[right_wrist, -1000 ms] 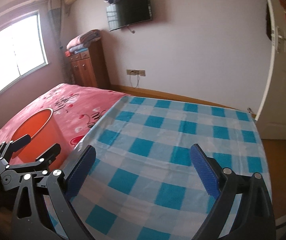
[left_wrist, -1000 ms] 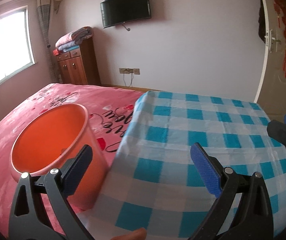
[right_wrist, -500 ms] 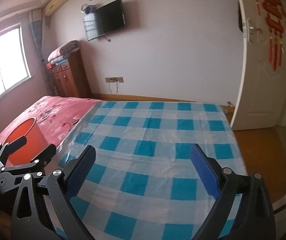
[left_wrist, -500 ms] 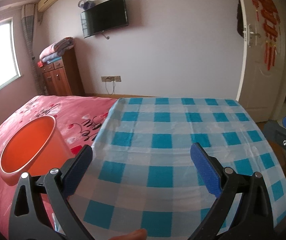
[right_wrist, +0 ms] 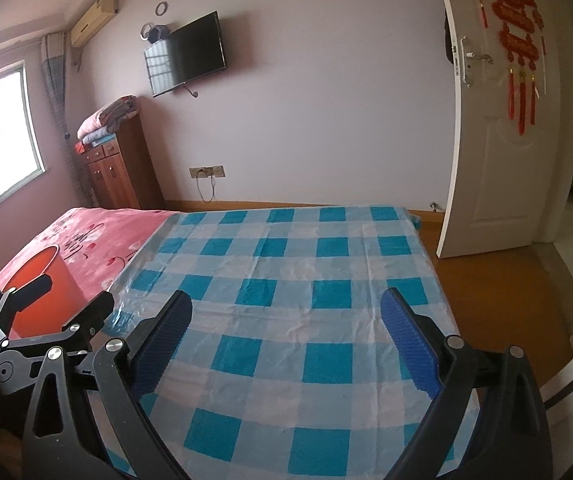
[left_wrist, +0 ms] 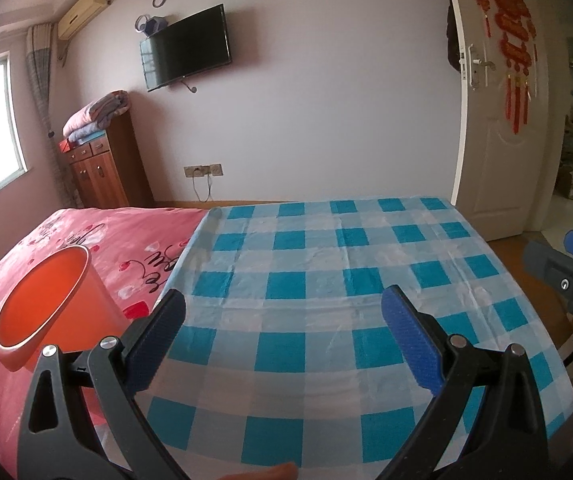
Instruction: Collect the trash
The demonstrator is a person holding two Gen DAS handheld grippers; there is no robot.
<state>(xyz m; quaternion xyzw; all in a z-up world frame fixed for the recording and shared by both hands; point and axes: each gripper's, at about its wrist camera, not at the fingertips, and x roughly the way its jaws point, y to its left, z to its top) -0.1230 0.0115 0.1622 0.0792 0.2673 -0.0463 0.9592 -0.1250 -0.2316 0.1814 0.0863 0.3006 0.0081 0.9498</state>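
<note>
1. We face a bed (left_wrist: 86, 232) under a pink cover, with a blue-and-white checked sheet (left_wrist: 326, 280) spread over its right part. In neither view do we see any trash on the sheet or the cover.
2. The orange bin (left_wrist: 42, 300), the place for the trash, stands on the pink cover at the left, upright with its mouth open to us; it looks empty from here. In the right wrist view the bin (right_wrist: 42, 284) sits partly behind the left tool.
3. Our left gripper (left_wrist: 282, 336) hangs over the near edge of the sheet, its jaws wide apart and holding nothing. Our right gripper (right_wrist: 284, 336) does the same further right, jaws also spread and empty.
4. We judge the step to be either the search before the first pick or the end of the job; we cannot tell which. The next move calls for finding a piece of trash, since none shows here, then closing one pair of jaws on it and carrying it left to the bin.
5. Against a second ago, both views have swung right and pulled back: the bin was large and close under the left gripper then, and now lies off to the side, with more of the door (left_wrist: 498, 120) in sight.
</note>
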